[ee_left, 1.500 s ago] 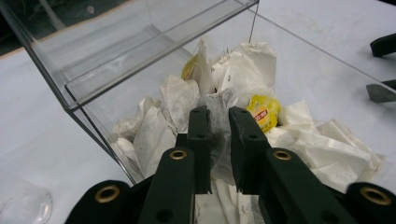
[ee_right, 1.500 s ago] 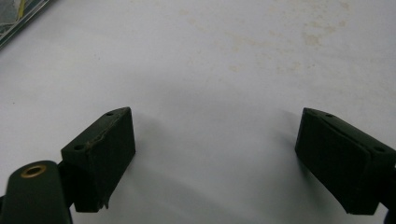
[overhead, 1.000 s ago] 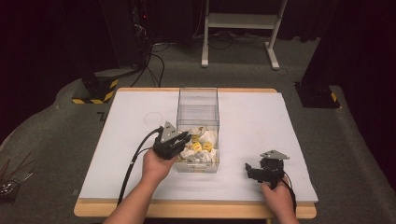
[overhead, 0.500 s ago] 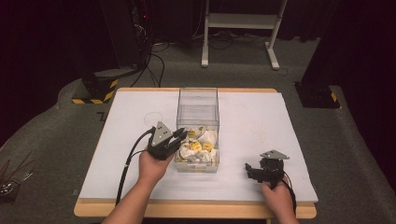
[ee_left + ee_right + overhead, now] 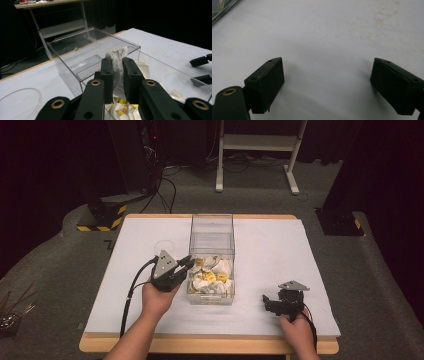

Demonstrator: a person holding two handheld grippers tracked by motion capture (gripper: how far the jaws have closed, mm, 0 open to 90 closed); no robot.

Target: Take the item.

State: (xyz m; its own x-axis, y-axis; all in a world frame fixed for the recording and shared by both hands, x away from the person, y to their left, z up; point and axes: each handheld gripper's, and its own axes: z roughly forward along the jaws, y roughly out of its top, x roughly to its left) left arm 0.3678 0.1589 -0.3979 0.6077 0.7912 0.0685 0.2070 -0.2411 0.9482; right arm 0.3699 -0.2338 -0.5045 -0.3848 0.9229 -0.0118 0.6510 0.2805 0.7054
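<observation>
A white wrapper is pinched between the jaws of the left gripper, lifted over the near-left part of a clear box. The box is set mid-table, its near half heaped with white and yellow wrappers. The left gripper is held at the box's near-left wall. A clear round lid is seen to the left of the box. The right gripper is rested on the table near-right, well apart from the box, its jaws spread wide over bare white surface.
</observation>
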